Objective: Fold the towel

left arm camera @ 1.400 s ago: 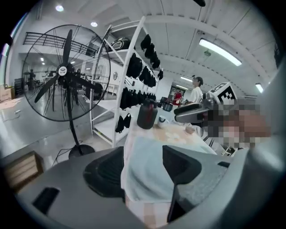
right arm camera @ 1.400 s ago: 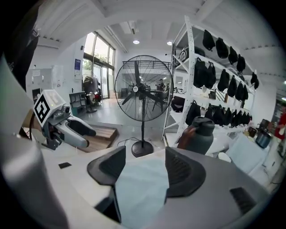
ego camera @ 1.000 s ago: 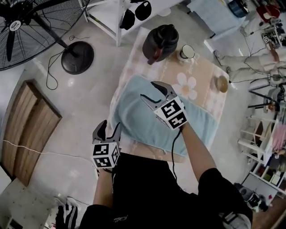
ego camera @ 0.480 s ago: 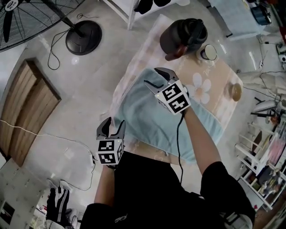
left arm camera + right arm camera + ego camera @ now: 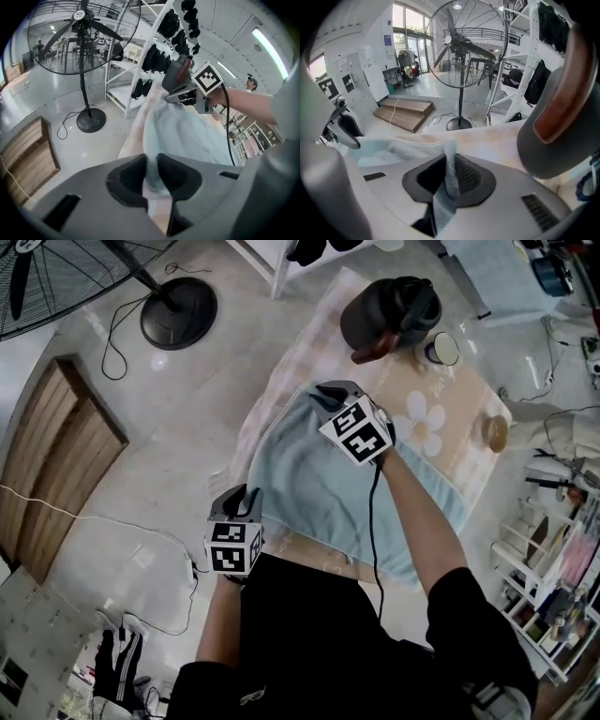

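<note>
Your left gripper [image 5: 246,494] and right gripper [image 5: 329,393] are just closing, clamping the towel [image 5: 309,488] at its corners farthest from and nearest the kettle [image 5: 389,313]. Folding is only beginning.

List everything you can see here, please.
tablecloth: one, pink-peach, flowered, covering the table.
towel: one, light blue, spread on the tablecloth.
jug: one, dark, tablecloth's far end.
mug: one, white, beside the jug.
bowl: one, tan, tablecloth's right edge.
fan: one, black, floor at left.
wooden board: one, brown, floor at left.
left gripper: one, grey, jaws just closed on the towel's near-left corner.
right gripper: one, grey, jaws just closed on its far-left corner.
</note>
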